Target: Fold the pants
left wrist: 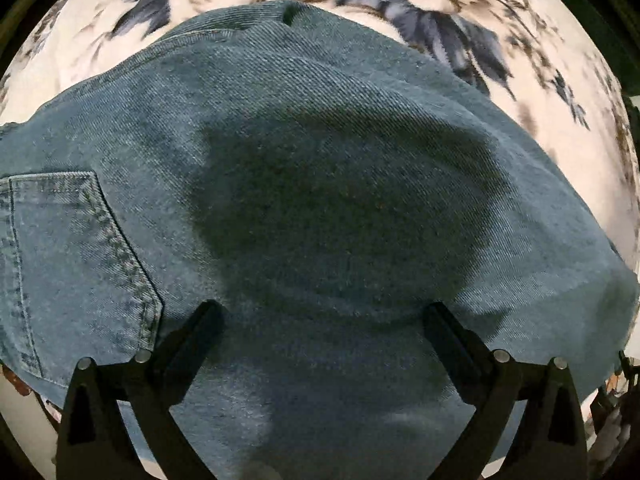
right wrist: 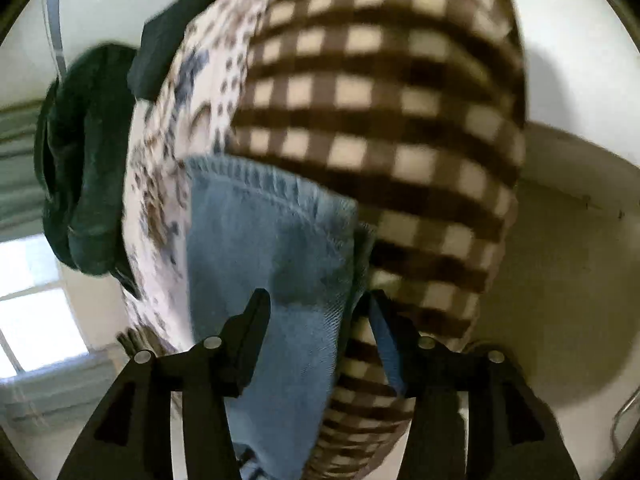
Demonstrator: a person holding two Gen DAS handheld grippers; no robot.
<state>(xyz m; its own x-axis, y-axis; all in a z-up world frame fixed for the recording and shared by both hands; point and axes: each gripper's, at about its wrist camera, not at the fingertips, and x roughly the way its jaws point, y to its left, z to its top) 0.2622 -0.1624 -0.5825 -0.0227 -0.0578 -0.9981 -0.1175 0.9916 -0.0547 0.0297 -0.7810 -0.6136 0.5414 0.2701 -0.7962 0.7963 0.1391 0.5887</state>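
Denim, mid-blue, fills the left wrist view: the pants [left wrist: 320, 184] lie spread on a floral bedcover [left wrist: 500, 20], back pocket [left wrist: 76, 264] at the near left, a rounded edge of cloth at the far side. The left gripper [left wrist: 320, 312] hovers directly above the fabric with its jaws spread wide and nothing between them; its dark shadow falls on the cloth just ahead of the fingertips. Judgement: it is held low and spread so it can press or pin this panel flat, or take a bite of the layer below. Whether the tips touch the denim cannot be told.

Right wrist view (blurred): a hemmed leg end [right wrist: 272, 208] of the pants runs from the far middle back toward the camera, between the fingers of the right gripper [right wrist: 316, 300]. Jaws stand partly apart; the left finger lies against or over the cloth, and a strip of denim runs along the inner face of the right finger. Whether it is truly clamped cannot be told. Behind the hem, a brown-and-cream checked blanket [right wrist: 380, 92]; floral cover to the left; dark green fabric [right wrist: 80, 184] at the far left.

Judgement: the leg end is probably being carried toward the pocket section to make a crosswise fold, with the left side steadying the base.
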